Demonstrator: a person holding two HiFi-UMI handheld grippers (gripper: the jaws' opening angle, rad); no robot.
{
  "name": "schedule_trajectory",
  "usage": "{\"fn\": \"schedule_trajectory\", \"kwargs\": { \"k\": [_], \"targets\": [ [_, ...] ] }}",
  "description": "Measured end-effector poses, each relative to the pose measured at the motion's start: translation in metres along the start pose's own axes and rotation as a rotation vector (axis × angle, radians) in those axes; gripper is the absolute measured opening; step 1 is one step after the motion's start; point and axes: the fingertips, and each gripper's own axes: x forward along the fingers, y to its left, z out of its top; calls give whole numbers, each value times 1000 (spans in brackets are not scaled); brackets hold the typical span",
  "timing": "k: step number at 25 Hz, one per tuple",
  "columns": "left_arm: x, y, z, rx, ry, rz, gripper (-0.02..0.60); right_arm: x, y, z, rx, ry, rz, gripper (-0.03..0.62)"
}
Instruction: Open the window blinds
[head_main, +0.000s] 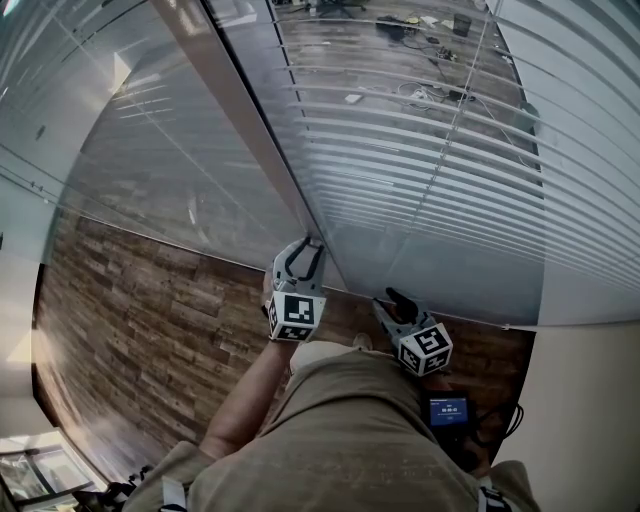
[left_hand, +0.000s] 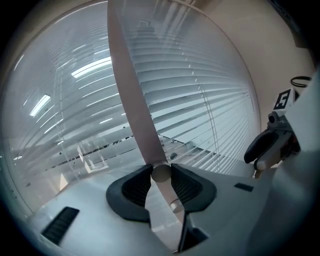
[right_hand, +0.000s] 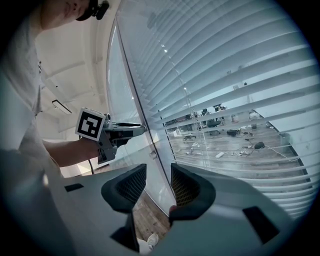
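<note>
Closest to the lens, the left tool (left_hand: 161, 173) has its ribbed pads pressed on the lower end of the tilt wand (left_hand: 134, 95), a pale round rod that runs up and away along the window. The right tool (right_hand: 157, 171) hangs just beside it with its jaws apart and nothing between them; only glass and floor show through the gap.

The blinds (head_main: 420, 130) hang straight ahead of the person, to the right of the wand, with their slats lying fairly flat so that the room beyond shows in strips. The wand looks light, stiff and smooth. A round rod like that probably slips under a weak grip, so the low end, squarely between the pads, seems the right place to hold it, and it should turn about its own length and not be pulled. The slats look thin and easily bent, and the lift cord (head_main: 455, 120) crossing them is fine, so neither is a good place to grab.

Underfoot is a wood-plank floor (head_main: 130, 320), which runs up to the base of the glass. A pale wall (head_main: 590, 400) closes the right side. Past the blinds lies another room with cables and small clutter (head_main: 420, 30) on its floor.
</note>
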Motion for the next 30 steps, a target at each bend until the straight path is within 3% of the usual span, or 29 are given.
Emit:
{"fn": "schedule_trajectory", "kwargs": {
  "k": [3,9,12,17,25,30],
  "targets": [
    [-1,1,1,-50,-15,-13,137,0,1,-1,0,-1,-2,160],
    [-6,5,8,-368,-102,-91,138,-2,-3,-1,9,-4,-17,160],
    [-6,5,4,-472,-115,-121,143,-3,-6,-2,13,-5,-25,160],
    [-5,2,-4,-550,-113,-141,146,-2,-5,-2,12,-1,-22,160],
    [-11,1,-7,-586,-126,-148,147,1,1,-5,11,15,-9,160],
    [-12,3,-6,-650,-151,-165,152,2,0,-3,5,11,-11,160]
  ]
}}
